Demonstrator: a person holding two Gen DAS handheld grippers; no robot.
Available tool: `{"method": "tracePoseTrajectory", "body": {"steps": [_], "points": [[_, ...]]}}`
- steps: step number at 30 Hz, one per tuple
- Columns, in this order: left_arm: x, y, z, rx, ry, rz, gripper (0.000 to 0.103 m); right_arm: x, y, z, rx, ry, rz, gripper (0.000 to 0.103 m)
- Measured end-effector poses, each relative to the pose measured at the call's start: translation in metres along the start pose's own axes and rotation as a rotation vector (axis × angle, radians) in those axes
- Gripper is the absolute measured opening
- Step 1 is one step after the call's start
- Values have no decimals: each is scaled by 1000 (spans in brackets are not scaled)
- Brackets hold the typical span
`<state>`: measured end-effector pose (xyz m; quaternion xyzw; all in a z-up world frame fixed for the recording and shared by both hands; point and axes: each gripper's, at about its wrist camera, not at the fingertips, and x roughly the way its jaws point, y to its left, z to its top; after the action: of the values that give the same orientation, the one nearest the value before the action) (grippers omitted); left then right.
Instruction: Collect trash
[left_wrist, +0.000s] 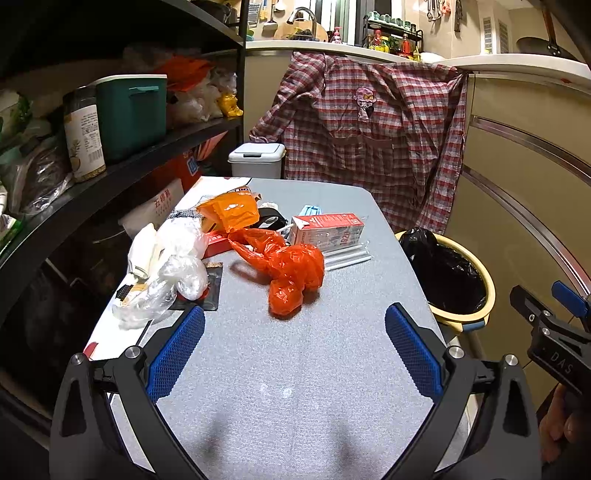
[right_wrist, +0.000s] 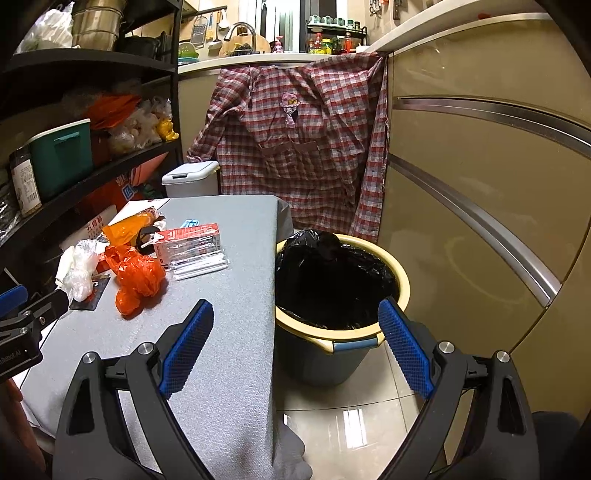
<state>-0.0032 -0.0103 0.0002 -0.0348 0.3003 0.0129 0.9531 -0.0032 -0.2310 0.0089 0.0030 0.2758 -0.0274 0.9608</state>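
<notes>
**Trash not yet collected; both grippers empty**

The left gripper (left_wrist: 294, 347) and right gripper (right_wrist: 295, 343) hover with fingers spread wide, holding nothing. On the table (left_wrist: 332, 369) the litter lies at the far left: a crumpled orange plastic bag (left_wrist: 291, 273), clear plastic wrap (left_wrist: 173, 273), a red-and-white carton (left_wrist: 327, 229) and wrapped straws (left_wrist: 345, 258). The black-lined bin (right_wrist: 341, 280) stands on the floor just right of the table; whether anything is in it cannot be told. Most work looks undone.

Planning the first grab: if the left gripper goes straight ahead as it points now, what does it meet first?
Most likely the crumpled orange plastic bag on the grey table. The open left gripper points at it over bare tabletop; depth is uncertain.
</notes>
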Motion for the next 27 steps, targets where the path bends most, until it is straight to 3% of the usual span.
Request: {"method": "tracePoseTrajectory", "body": {"steps": [27], "points": [[-1,-3,1,1,2,3,95,1,-1,1,-4,-1,-7,89]]}}
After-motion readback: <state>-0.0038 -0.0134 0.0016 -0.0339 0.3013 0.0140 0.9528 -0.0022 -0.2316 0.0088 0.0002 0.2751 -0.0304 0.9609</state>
